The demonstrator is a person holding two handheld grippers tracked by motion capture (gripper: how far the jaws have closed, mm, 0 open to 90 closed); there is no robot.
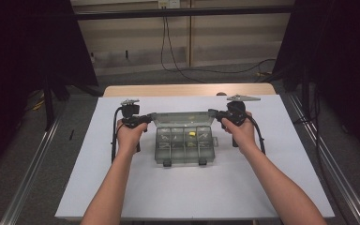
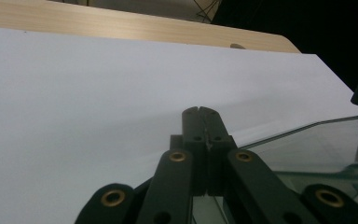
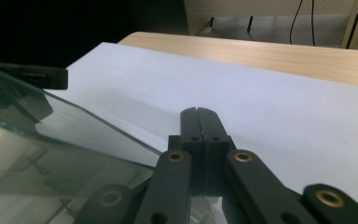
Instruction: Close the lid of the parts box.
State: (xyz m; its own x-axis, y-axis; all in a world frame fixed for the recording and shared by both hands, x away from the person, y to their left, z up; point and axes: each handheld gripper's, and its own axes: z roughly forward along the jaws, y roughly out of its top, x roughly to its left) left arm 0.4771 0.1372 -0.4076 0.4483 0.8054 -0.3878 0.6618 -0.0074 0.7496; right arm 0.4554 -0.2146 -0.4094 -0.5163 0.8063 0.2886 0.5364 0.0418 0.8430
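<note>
A clear plastic compartment box (image 1: 185, 143) sits near the middle of the white sheet (image 1: 122, 187) that covers the wooden table (image 1: 187, 89). Its long axis runs left to right across the table, with the two dark latches (image 1: 167, 163) on the edge facing the person and the open transparent lid (image 1: 180, 118) standing up along the far edge. Small parts lie in the compartments, one of them yellow (image 1: 192, 134).

The left gripper (image 2: 200, 111) is held just beside the lid's left end, and the right gripper (image 3: 199, 111) just beside its right end. In each gripper view the two black jaws are pressed flat together with nothing between them, and the lid's clear edge (image 3: 98, 135) passes close beside the jaws. Whether either gripper touches the lid I cannot tell.
</note>
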